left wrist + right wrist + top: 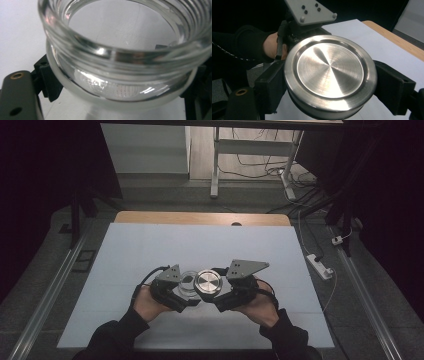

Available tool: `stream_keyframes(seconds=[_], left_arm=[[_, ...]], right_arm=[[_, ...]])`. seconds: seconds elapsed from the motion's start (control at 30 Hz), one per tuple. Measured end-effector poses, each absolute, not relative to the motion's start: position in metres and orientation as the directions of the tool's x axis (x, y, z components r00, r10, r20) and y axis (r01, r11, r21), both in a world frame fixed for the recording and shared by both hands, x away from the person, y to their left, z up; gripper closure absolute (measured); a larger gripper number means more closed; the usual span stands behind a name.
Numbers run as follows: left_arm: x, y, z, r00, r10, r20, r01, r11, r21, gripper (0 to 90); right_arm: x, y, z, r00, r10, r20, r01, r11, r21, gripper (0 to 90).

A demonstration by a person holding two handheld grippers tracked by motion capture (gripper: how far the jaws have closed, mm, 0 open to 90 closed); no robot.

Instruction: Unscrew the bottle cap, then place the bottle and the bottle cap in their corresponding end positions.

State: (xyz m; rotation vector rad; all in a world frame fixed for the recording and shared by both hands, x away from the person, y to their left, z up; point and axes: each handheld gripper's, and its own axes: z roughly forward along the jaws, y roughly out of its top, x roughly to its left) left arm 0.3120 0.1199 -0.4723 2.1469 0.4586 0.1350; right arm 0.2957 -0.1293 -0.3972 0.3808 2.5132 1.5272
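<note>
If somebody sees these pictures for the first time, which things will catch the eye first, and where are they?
The shiny round metal lid stands out first, clamped between the jaws of the right gripper near the middle of the white table. Just left of it, the left gripper holds an open glass jar with a threaded neck.

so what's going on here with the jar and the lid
A person works at the white table with a gripper in each hand. The left gripper is shut on an open glass jar, and the right gripper is shut on its round metal lid. Lid and jar are side by side, the lid off.
</note>
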Motion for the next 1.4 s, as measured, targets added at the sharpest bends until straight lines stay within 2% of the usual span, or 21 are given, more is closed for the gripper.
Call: stream_keyframes(seconds=[0.53, 1.4], left_arm=[[0.331, 0.124, -0.474, 0.902, 0.428, -0.066, 0.300, -0.507, 0.808, 15.6], [0.358, 0.119, -0.472, 0.889, 0.454, -0.059, 0.308, -0.499, 0.810, 15.5]], right_arm=[[0.289, -0.132, -0.409, -0.953, 0.303, -0.017, 0.131, 0.460, 0.878, 18.1], [0.277, -0.129, -0.436, -0.959, 0.282, -0.024, 0.122, 0.488, 0.864, 18.1]])
